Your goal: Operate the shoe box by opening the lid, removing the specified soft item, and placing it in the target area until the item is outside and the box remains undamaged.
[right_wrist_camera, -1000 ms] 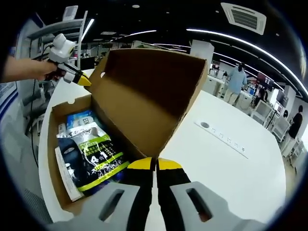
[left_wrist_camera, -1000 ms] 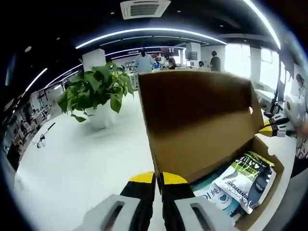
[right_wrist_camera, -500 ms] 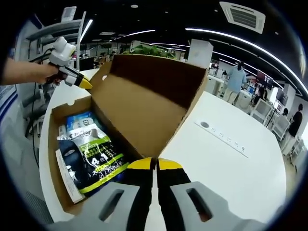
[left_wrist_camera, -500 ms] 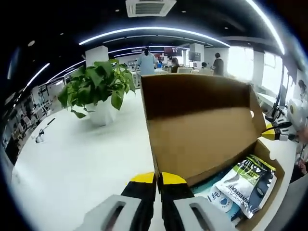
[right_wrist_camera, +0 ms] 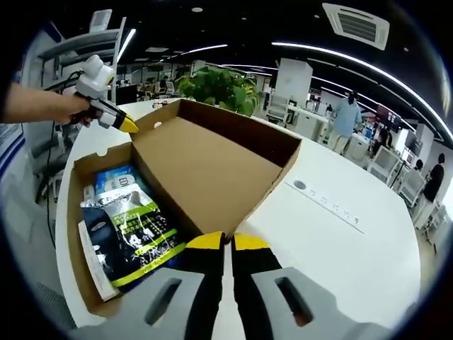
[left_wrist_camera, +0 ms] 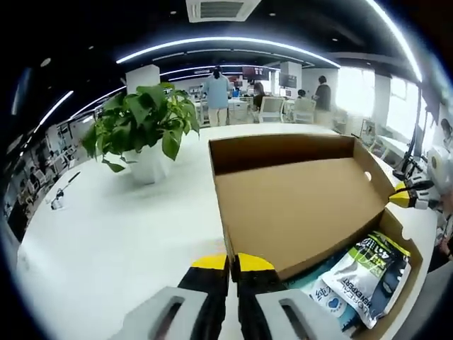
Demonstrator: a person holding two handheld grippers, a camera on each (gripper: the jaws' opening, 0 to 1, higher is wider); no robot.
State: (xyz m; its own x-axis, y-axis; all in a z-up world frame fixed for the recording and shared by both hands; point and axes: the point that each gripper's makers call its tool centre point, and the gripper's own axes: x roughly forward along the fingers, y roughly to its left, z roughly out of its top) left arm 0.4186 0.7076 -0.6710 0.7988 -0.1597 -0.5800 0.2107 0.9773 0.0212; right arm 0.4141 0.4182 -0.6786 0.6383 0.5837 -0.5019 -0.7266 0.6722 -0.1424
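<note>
soft pack (right_wrist_camera: 127, 237) lying inside shoe box (right_wrist_camera: 76, 185), long axis along the box, just left of right gripper (right_wrist_camera: 226, 241), jaws pressed together, empty; nearer than left gripper (left_wrist_camera: 228, 263), likewise pinched closed; lid (right_wrist_camera: 205, 170) folded back

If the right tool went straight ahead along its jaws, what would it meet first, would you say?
Most likely the opened cardboard lid lying just beyond the right tool, though depth is hard to judge.

An open-plan office or lab hall. Long ceiling light strips (left_wrist_camera: 233, 46), a ceiling air-conditioning cassette (left_wrist_camera: 221, 8) and desks with people (left_wrist_camera: 216, 90) (standing, far off) show it.
</note>
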